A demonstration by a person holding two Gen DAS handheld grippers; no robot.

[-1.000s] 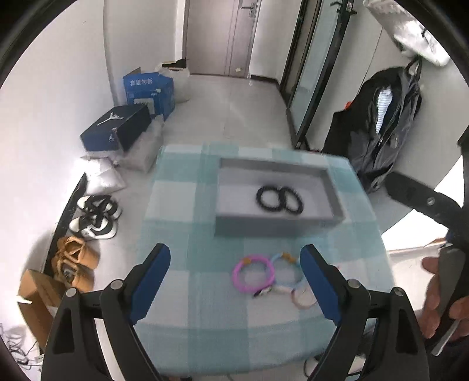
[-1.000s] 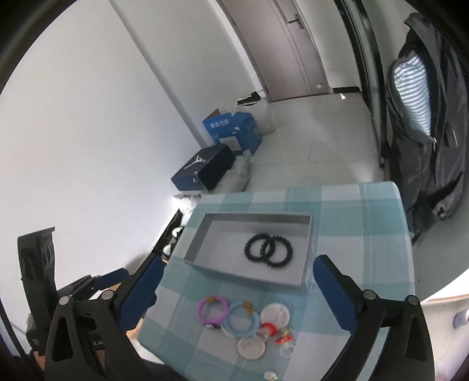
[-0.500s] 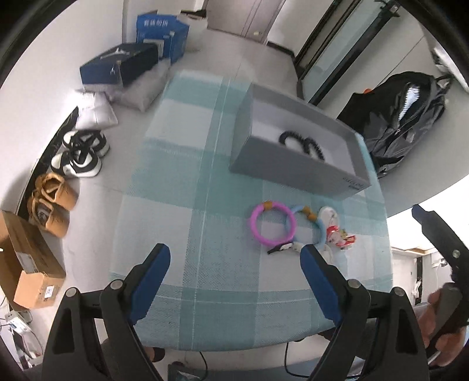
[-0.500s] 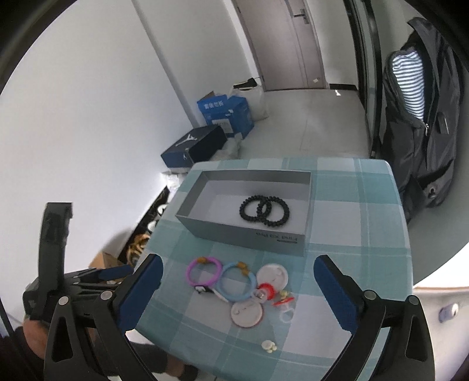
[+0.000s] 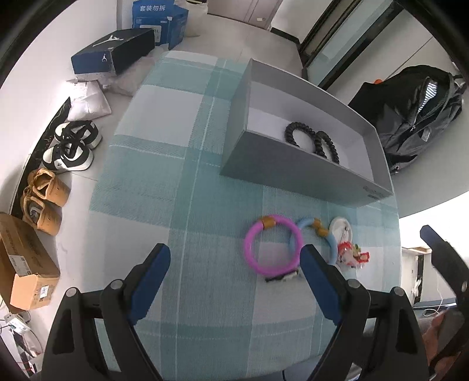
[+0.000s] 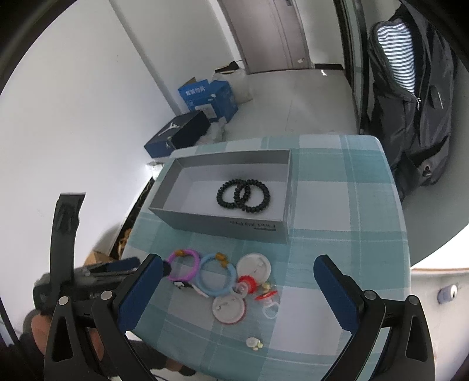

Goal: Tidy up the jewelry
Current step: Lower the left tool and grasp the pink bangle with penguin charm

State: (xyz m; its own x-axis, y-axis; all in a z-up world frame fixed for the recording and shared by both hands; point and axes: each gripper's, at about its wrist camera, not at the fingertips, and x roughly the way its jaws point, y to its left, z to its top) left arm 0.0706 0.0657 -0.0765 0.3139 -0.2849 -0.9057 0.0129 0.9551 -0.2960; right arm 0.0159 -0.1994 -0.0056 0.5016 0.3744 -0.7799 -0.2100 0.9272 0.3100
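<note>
Lying flat: smooth pink ring, coiled black bands in matte box.

- Blue carton on the floor beyond the table: white Chinese characters "套装勿拆".
- Navy shoebox beside the carton: white Jumpman logo.
- Gray box on the table: upside-down print on its near wall, not clearly legible.

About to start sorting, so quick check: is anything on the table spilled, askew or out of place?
Nothing looks damaged or spilled. The grey box holds only two overlapping black bracelets. The pink bracelet, blue bracelet, two white round badges and small trinkets lie in a loose overlapping cluster outside it, and tiny pale pieces sit alone near the table's front edge.
</note>
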